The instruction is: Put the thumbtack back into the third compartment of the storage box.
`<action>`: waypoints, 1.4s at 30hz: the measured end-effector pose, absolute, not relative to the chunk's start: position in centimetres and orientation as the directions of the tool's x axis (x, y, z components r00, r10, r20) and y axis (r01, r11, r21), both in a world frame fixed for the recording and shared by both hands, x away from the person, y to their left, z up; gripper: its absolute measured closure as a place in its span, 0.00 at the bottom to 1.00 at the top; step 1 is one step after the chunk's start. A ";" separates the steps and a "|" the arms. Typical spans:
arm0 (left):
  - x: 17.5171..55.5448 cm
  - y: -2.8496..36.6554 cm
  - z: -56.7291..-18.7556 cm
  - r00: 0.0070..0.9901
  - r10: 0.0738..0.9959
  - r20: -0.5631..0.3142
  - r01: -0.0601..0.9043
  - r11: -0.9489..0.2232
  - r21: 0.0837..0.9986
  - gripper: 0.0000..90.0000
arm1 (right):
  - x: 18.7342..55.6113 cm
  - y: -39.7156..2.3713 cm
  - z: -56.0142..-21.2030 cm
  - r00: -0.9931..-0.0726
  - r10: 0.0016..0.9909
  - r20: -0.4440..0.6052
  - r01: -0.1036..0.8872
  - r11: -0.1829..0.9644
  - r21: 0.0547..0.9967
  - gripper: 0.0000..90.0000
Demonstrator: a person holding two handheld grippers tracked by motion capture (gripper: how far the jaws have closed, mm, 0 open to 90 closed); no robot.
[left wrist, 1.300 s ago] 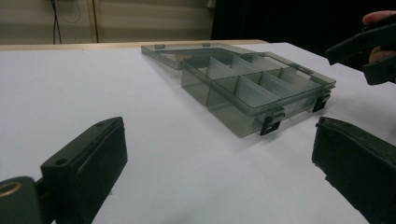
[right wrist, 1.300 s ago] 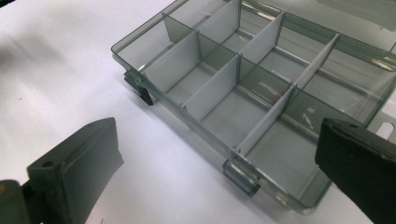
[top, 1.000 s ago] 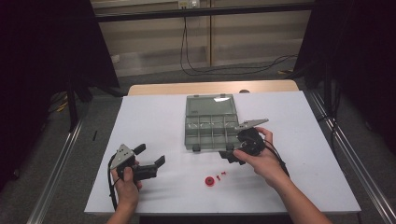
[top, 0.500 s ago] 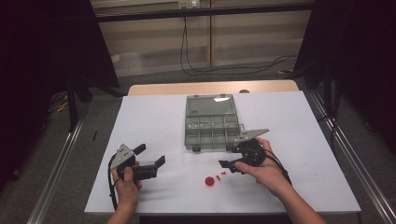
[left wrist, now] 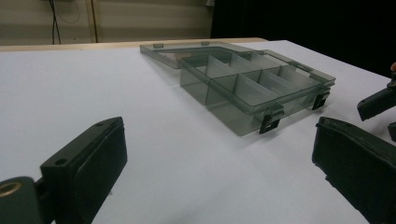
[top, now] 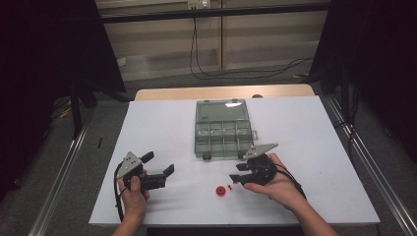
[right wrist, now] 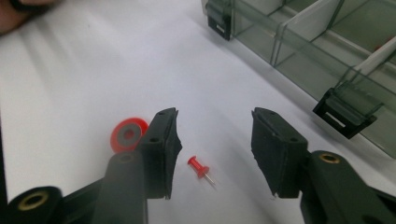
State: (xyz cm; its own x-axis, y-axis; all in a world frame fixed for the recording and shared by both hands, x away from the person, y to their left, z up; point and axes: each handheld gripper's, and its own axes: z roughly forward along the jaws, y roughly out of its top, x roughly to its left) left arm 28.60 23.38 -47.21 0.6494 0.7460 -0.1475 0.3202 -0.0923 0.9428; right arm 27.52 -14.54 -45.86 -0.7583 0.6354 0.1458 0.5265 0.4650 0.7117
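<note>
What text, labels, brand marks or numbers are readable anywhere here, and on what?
None: no readable text on anything.
Translucent grey plastic compartment box: no label or embossing legible.
Red plastic push pin and red ring-shaped washer: unmarked.
Black two-jaw right gripper and left gripper: no brand visible.
Pale wall socket plate at the back: too small and blurred to read.

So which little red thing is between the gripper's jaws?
The red pushpin lies between the right gripper's open jaws; the red ring sits outside them, beside one jaw.
</note>
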 end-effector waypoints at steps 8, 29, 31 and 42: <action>28.6 23.4 -47.2 0.657 0.739 -0.148 0.318 -0.093 0.944 0.04 | 27.3 -14.5 -46.5 -0.803 0.580 0.132 0.493 0.523 0.695 0.78; 28.6 23.3 -47.3 0.648 0.746 -0.153 0.324 -0.089 0.942 0.04 | 27.6 -14.2 -47.5 -0.820 0.556 0.136 0.487 0.552 0.677 0.92; 28.6 23.3 -47.3 0.649 0.746 -0.153 0.324 -0.089 0.942 0.05 | 27.6 -14.3 -47.6 -0.823 0.551 0.138 0.484 0.554 0.677 0.93; 28.6 23.3 -47.3 0.650 0.745 -0.150 0.323 -0.092 0.942 0.05 | 27.4 -14.3 -47.9 -0.809 0.569 0.144 0.496 0.531 0.687 0.92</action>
